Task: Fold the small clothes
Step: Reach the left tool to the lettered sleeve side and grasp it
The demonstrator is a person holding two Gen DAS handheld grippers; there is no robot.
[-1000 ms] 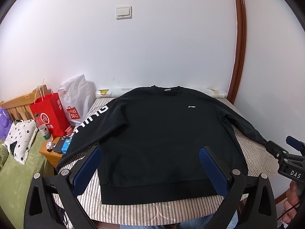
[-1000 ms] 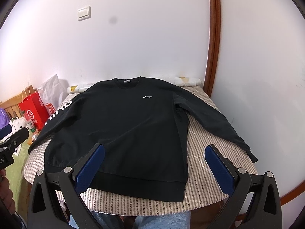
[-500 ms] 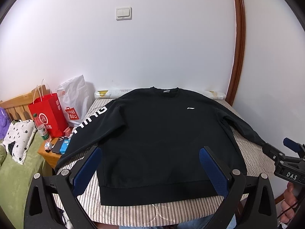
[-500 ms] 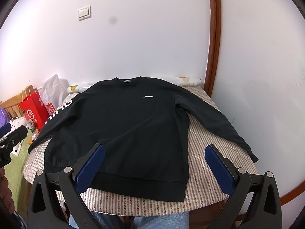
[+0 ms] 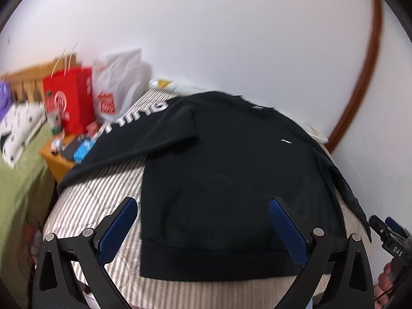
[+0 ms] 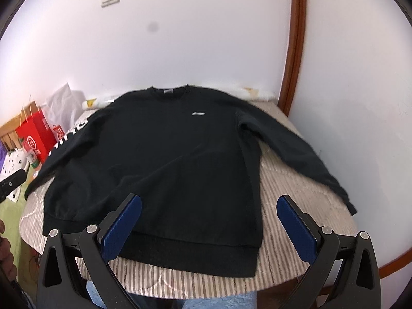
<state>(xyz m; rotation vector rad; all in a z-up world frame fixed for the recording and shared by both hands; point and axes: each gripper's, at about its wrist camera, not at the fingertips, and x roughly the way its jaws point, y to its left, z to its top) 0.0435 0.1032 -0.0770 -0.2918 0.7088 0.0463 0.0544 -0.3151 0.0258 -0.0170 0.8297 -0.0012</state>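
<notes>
Both the left gripper and right gripper gape wide and empty above the black sweatshirt's hem, bare striped tabletop flanking it.

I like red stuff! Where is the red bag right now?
In both views the red bag stands at the left, off the striped bed, beside the white plastic bag against the wall, past the black sweatshirt's lettered sleeve.

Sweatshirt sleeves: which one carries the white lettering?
The sleeve nearest the red bag, by the left tongs; the other sleeve toward the wood-trimmed wall is plain black.
</notes>
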